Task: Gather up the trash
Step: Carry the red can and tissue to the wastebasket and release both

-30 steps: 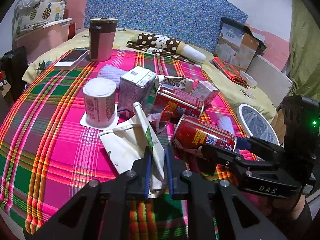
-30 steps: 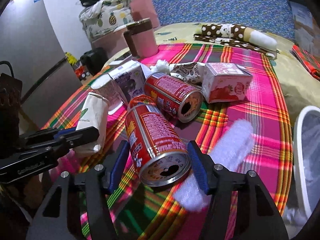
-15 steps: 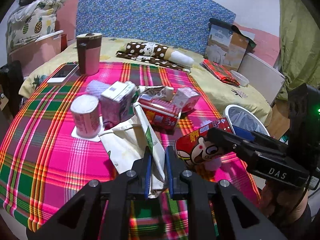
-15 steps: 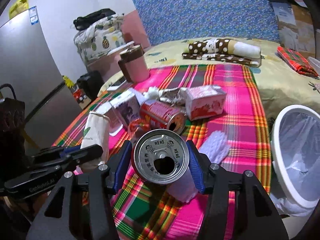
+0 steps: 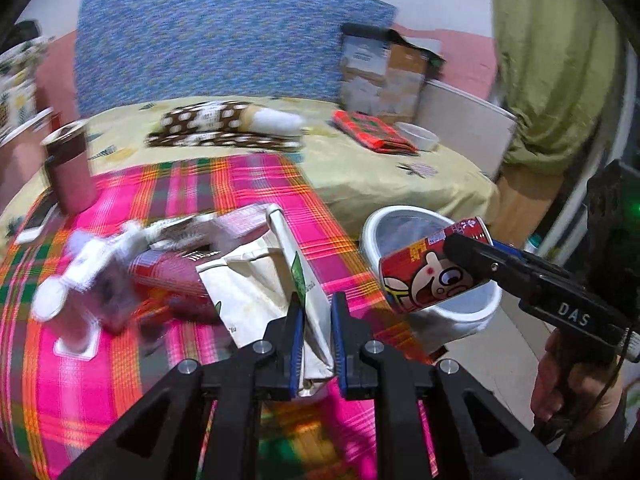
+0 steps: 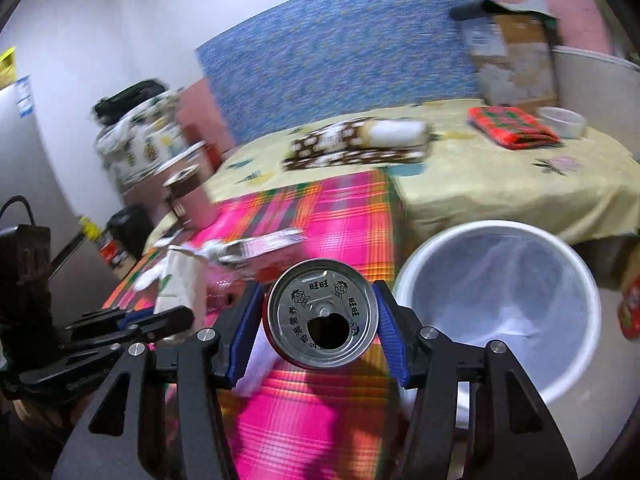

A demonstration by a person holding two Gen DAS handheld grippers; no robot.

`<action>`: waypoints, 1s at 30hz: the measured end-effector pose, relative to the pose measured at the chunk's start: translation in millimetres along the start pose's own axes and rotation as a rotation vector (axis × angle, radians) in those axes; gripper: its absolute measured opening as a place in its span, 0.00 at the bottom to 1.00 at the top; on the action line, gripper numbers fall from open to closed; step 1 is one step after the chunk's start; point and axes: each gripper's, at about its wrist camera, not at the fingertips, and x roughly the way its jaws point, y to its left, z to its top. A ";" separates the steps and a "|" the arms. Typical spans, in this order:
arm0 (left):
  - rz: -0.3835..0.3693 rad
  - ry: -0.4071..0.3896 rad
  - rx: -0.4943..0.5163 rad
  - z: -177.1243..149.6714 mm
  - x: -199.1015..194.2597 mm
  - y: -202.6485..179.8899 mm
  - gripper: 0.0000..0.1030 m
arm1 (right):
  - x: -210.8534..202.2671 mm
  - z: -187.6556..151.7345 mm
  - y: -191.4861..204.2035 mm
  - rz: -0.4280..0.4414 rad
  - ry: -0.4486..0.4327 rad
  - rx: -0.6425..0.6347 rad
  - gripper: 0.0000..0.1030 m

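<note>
right hand-held gripper: clamped on a red can, lower centre of frame; open top faces the camera
bin: white, lined, lower right, just beside the can
left hand-held gripper: pinching a white paper bag, bottom centre, over the plaid worktop

Left gripper: black linkage arms converge toward 2 blue-padded fingers, nearly parallel and drawn close together, pinching a thin sheet-like item between the pads. In the right wrist view the same gripper extends from the lower left, fingers pointing right.

Right gripper: 2 blue-padded fingers spread wide and pressed against opposite sides of a cylindrical item held end-on. In the left wrist view this gripper enters from the right, angled up and to the left, with the right hand wrapped around its handle below.
</note>
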 end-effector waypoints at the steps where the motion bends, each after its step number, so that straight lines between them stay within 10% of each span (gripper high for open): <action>1: -0.020 0.001 0.017 3.9 5.5 -9.6 0.14 | -4.3 -0.1 -13.1 -0.027 -0.005 0.021 0.54; 23: -0.263 0.149 0.146 29.5 120.9 -112.8 0.15 | -3.6 -23.2 -108.2 -0.269 0.074 0.136 0.55; 30: -0.276 0.177 0.115 27.5 131.9 -108.0 0.39 | -1.6 -24.7 -111.3 -0.279 0.086 0.141 0.55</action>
